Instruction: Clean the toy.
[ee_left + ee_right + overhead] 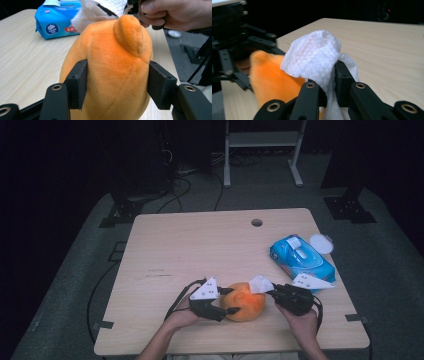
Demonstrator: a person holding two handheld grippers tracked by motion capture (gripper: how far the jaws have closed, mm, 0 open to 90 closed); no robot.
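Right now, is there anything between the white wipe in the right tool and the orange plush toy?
Nothing visible. The white wipe, pinched in the right tool, already lies against the orange plush toy, which the left tool clamps.

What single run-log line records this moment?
left gripper: clamps orange plush toy | right gripper: pinches white wipe against toy | wipes pack: on table

Both grippers are held low in the high view's lower centre. The left gripper is clamped on the orange plush toy. The right gripper is closed on a white wipe.
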